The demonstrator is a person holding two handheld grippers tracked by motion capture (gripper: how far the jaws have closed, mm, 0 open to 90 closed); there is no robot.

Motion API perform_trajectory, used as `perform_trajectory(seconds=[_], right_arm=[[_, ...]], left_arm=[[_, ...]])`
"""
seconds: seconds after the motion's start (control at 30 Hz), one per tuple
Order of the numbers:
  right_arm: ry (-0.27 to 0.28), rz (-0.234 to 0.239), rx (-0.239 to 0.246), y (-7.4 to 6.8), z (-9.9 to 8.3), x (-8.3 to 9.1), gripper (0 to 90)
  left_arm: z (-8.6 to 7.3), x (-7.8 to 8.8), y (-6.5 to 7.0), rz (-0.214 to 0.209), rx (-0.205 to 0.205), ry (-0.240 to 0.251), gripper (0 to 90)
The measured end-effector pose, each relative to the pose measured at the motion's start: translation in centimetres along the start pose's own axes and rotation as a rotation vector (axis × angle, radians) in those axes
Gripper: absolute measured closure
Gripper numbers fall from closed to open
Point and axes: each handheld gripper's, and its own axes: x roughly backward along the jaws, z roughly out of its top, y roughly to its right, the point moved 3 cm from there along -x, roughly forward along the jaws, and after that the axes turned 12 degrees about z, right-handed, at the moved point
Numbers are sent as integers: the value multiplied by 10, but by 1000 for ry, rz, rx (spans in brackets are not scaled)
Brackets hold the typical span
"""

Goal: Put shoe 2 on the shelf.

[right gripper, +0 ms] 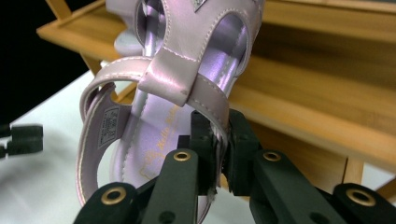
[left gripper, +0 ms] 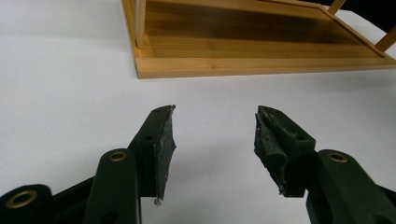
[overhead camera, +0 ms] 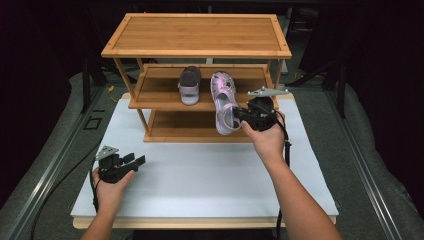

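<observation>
Sandal [right gripper: 154,116], pale lilac, child-size, held in the air by its heel strap: the right gripper [right gripper: 219,144] has its jaws pinched together on that strap, pads pressing the strap from both sides. In the high view the sandal [overhead camera: 223,102] hangs toe-away from the right gripper [overhead camera: 242,116], in front of the middle shelf [overhead camera: 155,95] of the wooden rack [overhead camera: 197,35], its toe end over the shelf's front edge and heel end lower, toward the person. Whether the toe rests on the shelf cannot be told. Second sandal [overhead camera: 189,85], same colour, sits flat on that middle shelf just left of the held one, apart from it.

Left gripper [left gripper: 215,135]: jaws wide apart, nothing between them, white table [left gripper: 70,93] beneath. It sits low at the near left of the table [overhead camera: 200,175], left gripper [overhead camera: 134,160] well apart from the rack. Bottom shelf [left gripper: 261,42] lies ahead of it.
</observation>
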Motion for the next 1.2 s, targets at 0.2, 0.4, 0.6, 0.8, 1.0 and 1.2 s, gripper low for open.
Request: perform_trajectory(seconds=[0.2,0.4,0.6,0.8,1.0,1.2], right_arm=[[44,0,-12,3,18,-6,836],[73,-44,-19,5,33,-19,836],[97,-60,-40,7,44,-31,836],[92,-92,-47,7,56,-40,835],[72,-124,-55,8,64,-54,835],[34,-160,-74,11,64,-62,834]], left_arm=[[0,-1,0,0,-1,-1,469],[0,-1,-1,0,0,0,469],[0,-2,-1,-1,-1,-2,469],[0,-3,0,-4,-4,-3,469],[0,-3,0,-6,-4,-3,469],[0,-2,-2,-7,2,-3,468]])
